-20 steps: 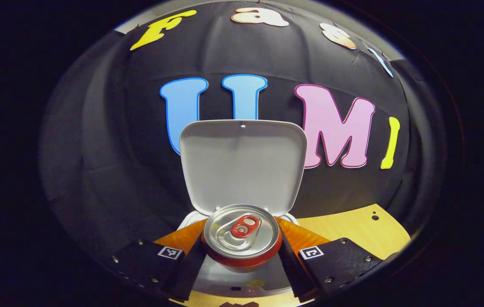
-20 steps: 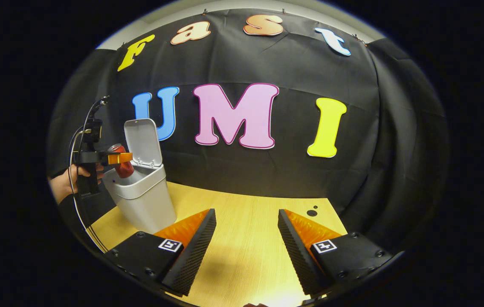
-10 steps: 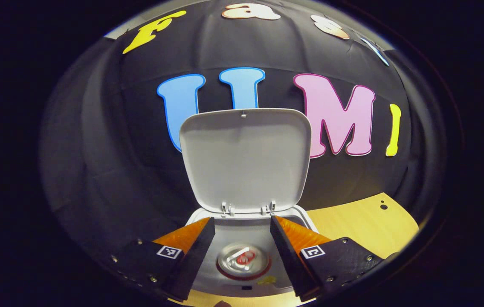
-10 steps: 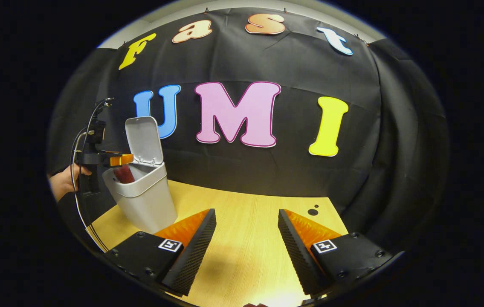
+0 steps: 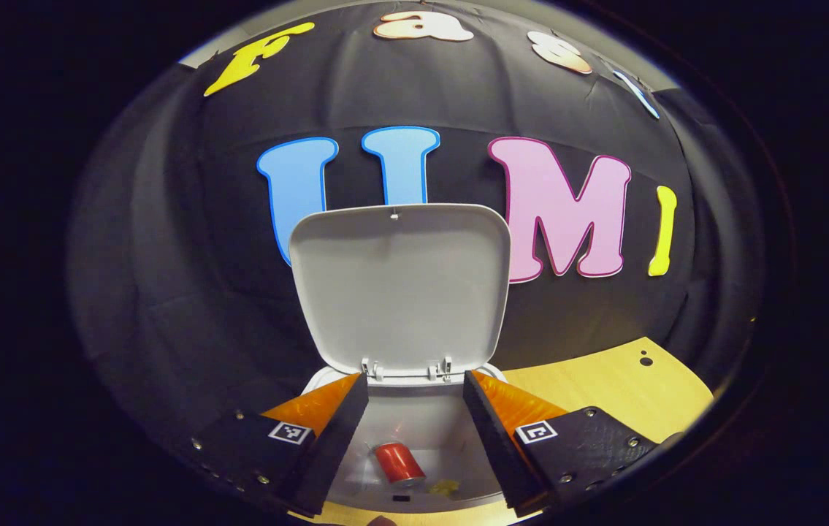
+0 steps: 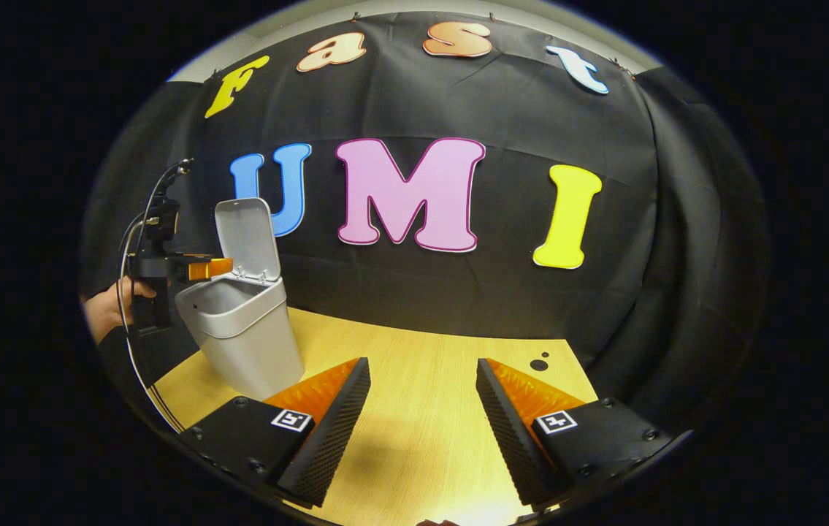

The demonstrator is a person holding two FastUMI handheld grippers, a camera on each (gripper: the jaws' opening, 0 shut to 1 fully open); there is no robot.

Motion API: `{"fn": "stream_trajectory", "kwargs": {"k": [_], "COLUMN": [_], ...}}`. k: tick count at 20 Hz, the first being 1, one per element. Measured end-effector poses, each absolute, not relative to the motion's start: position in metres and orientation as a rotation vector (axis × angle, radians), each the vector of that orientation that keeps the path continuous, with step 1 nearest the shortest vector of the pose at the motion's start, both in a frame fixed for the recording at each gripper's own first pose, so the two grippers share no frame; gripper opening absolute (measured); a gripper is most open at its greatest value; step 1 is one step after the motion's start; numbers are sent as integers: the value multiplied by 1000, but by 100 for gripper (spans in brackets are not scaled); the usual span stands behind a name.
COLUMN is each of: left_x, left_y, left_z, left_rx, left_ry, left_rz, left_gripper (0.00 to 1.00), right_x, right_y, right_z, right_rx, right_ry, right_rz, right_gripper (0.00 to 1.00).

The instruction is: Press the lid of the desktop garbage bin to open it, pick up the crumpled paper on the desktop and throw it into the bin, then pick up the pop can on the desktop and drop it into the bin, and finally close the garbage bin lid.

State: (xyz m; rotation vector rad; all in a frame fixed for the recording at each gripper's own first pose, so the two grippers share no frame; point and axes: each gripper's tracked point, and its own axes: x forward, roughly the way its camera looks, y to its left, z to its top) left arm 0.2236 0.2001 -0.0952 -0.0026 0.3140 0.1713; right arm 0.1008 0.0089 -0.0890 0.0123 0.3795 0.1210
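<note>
The left gripper (image 5: 414,438) hangs released, its 2 fingers spread over the bin (image 5: 429,424). The can (image 5: 399,464) lies inside, lid (image 5: 399,285) upright. The right gripper (image 6: 421,431) is released over the table (image 6: 421,380).

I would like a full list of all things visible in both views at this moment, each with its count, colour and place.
garbage bin: one, light grey, standing at the far left part of the table in the right gripper view.
lid: one, light grey, hinged up and open at the back of the bin.
pop can: one, red, lying on its side at the bottom inside the bin.
table: one, light wood, under the bin and the right gripper.
left gripper: one, open, held over the bin's mouth; nothing between its fingers.
right gripper: one, open, above bare table.
hand: one, holding the left gripper's handle, at the left edge of the right gripper view.
</note>
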Motion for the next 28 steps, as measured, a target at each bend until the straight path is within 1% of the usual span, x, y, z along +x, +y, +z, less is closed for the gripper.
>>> {"fn": "stream_trajectory", "kwargs": {"k": [5,6,11,13,14,15,16,17,18,19,21,22,23,24,25,26,28], "left_x": [234,239,266,281,287,296,302,308,314,317,327,330,334,335,335,336,329], "left_y": [207,210,225,229,233,241,250,258,258,248,244,244,241,240,242,245,240], "left_z": [-46,-30,58,68,66,61,59,61,65,66,54,45,39,33,25,29,25], "left_rx": [-22,-28,30,-2,-32,-46,-20,15,35,39,71,87,79,63,45,33,29], "left_ry": [218,188,22,27,47,76,90,84,70,64,105,139,158,177,200,180,207], "left_rz": [183,187,190,176,184,199,217,235,225,185,163,161,152,148,155,151,148], "left_gripper": [86,84,86,85,77,73,70,71,55,54,43,42,44,32,31,31,31], "right_x": [103,103,105,106,107,108,108,108,107,106,107,107,107,107,107,107,107], "right_y": [3,2,-1,-1,-1,-1,-1,-2,-3,-6,-10,-11,-11,-10,-10,-9,-7], "right_z": [-92,-93,-106,-106,-106,-106,-107,-107,-106,-106,-108,-109,-109,-109,-109,-109,-109], "right_rx": [23,24,37,53,57,57,57,56,52,46,47,53,57,60,61,61,57], "right_ry": [383,385,413,409,405,403,403,402,400,401,407,410,411,410,409,407,406], "right_rz": [111,111,113,116,117,117,117,118,118,115,108,106,103,102,101,101,105], "right_gripper": [95,95,95,95,95,95,95,95,95,95,95,95,95,95,95,95,95]}}
